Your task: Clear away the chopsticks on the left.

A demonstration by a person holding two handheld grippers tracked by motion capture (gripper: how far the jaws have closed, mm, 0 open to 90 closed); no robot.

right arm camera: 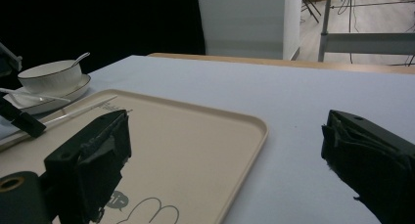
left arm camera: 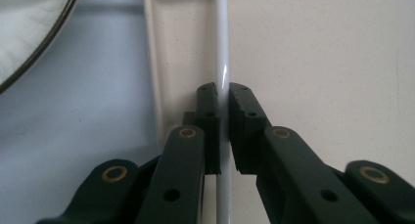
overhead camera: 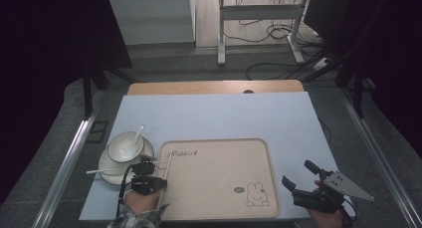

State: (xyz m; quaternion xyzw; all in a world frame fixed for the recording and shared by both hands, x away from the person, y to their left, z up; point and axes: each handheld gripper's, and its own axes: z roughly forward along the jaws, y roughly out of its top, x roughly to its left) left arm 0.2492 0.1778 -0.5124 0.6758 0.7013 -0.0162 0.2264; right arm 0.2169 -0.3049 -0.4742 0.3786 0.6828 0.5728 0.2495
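A thin white chopstick (overhead camera: 170, 156) lies along the left inner edge of the beige rabbit-print tray (overhead camera: 214, 188). My left gripper (overhead camera: 158, 171) is shut on it. In the left gripper view the chopstick (left arm camera: 222, 62) runs straight up between the closed pads, just right of the tray rim (left arm camera: 154, 62), with the gripper (left arm camera: 222, 101) pinching its middle. My right gripper (overhead camera: 298, 180) hovers open off the tray's right edge with nothing in it. In the right gripper view its jaws (right arm camera: 225, 150) stand wide apart over the tray's rim (right arm camera: 244, 136) and the pale blue mat.
A white bowl (overhead camera: 124, 147) with a spoon in it sits on a saucer (overhead camera: 107, 164) left of the tray. A second white chopstick (overhead camera: 99, 171) rests across the saucer. The pale blue mat (overhead camera: 214, 113) covers the table. Desk legs and cables stand beyond it.
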